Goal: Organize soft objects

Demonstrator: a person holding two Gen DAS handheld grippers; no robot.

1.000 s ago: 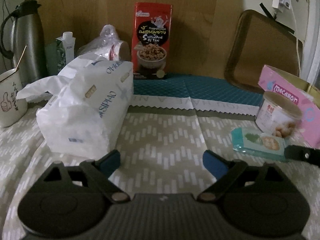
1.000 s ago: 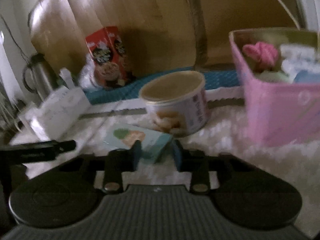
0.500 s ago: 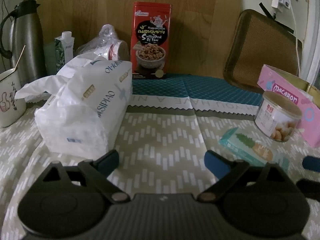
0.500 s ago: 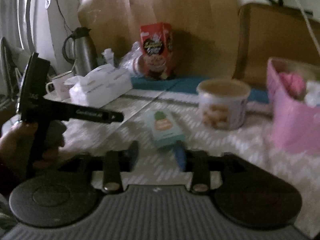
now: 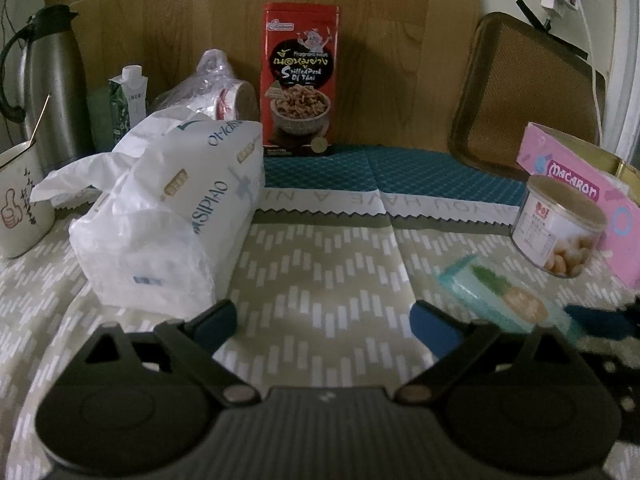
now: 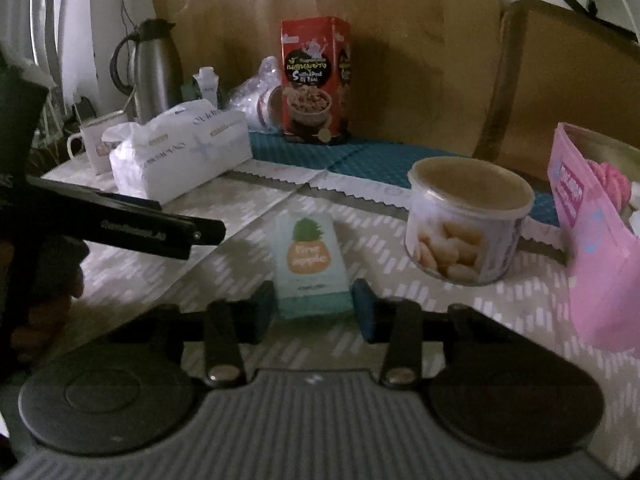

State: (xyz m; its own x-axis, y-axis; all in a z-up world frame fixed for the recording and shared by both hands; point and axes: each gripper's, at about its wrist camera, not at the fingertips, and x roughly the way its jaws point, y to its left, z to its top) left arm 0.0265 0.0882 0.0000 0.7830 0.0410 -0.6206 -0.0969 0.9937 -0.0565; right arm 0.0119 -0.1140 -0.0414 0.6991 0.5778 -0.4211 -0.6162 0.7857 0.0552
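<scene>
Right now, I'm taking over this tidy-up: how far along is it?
Done: a pink fluffy item already lies in the pink cardboard box. In hand: the right gripper has just been closing its fingers on the teal pineapple-print soft pack between them. Left: the white plastic-wrapped tissue pack lies out on the tablecloth, and the left gripper is open and empty.

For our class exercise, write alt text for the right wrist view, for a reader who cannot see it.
The right gripper straddles the near end of a teal pineapple packet lying on a patterned tablecloth. A snack tub and pink box sit to the right.
</scene>
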